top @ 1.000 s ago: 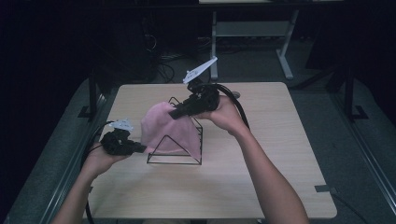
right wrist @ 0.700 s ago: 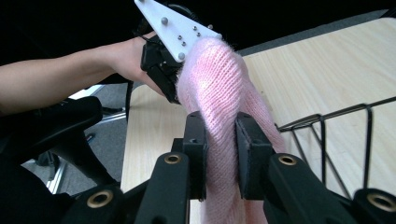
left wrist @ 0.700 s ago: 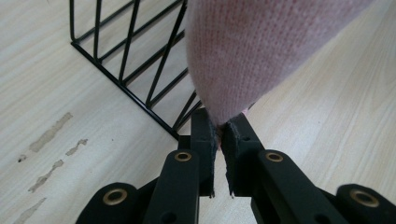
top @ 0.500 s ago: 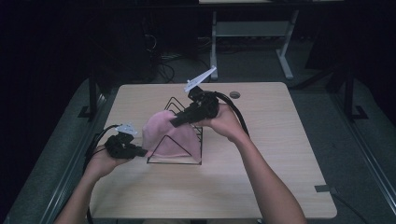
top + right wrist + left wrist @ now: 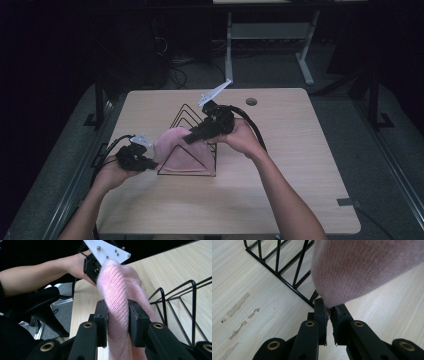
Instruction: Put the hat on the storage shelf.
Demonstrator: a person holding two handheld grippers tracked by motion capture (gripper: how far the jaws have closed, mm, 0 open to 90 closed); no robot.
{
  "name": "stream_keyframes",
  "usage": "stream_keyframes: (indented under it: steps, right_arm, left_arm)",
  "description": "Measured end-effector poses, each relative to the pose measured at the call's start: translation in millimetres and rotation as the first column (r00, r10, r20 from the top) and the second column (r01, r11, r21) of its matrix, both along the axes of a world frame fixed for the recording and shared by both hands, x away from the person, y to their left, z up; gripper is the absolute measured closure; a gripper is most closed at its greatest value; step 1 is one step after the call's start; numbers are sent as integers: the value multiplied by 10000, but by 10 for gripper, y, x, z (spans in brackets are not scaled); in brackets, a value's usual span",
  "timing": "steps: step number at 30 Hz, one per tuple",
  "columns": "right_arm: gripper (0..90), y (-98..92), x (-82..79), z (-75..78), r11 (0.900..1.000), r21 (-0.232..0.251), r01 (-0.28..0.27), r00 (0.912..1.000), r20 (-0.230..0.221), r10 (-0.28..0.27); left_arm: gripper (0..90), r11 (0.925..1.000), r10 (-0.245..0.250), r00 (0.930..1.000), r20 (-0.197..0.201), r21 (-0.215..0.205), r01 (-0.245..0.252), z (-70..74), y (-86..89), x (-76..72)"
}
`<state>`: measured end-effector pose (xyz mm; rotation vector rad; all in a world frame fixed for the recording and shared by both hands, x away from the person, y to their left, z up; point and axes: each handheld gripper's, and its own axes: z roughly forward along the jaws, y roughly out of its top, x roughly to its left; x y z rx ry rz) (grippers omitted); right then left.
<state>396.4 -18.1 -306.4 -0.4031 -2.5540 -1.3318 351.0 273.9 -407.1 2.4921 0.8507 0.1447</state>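
Dark room behind; pale wood-grain table (image 5: 300, 165), round grommet hole (image 5: 251, 101) near far edge, white-legged desk frame (image 5: 305, 60) beyond. Worn pale patches (image 5: 237, 306) on tabletop beside rack.

Item count: one black wire rack (image 5: 186, 116), one pink knit cloth (image 5: 177, 152), two grippers, two hands.

Landmark: wire rack, mid-table. Pink knit cloth draped over rack's near end.

Left gripper (image 5: 329, 310): left of rack, jaws nearly closed, pinching cloth's edge. Held by left hand (image 5: 112, 172).

Right gripper (image 5: 117, 312): over rack, jaws clamped on a thick fold of cloth. Held by right hand (image 5: 242, 137).
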Motion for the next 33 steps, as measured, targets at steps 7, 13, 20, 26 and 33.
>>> stream_keyframes:
  steps: [7, 13, 20, 26, 33]
  right_arm:
    - [701, -3, -8, -63, 10000, -97, 20, 10000, 18, -20]
    - [690, 7, -10, -97, 9999, -108, -6, 10000, -94, 5]
    - [677, 10, -17, -139, 9998, -160, -66, 9999, -119, 64]
    - [675, 5, -38, -162, 9997, -237, -39, 9999, -118, 36]
    - [631, -21, -57, -162, 9998, -182, -37, 9999, -153, 34]
  left_arm:
    - [833, 9996, -65, 9999, -114, 256, 68, -42, -18, 27]
    - [833, 9985, -71, 9993, -373, 531, 91, -100, -35, 48]
    - [837, 9977, -12, 9987, -502, 682, 46, -146, -40, 71]
    - [837, 9969, 3, 9988, -496, 783, 36, -148, -32, 75]
    - [745, 9989, 160, 9992, -374, 450, -143, -107, -10, 49]
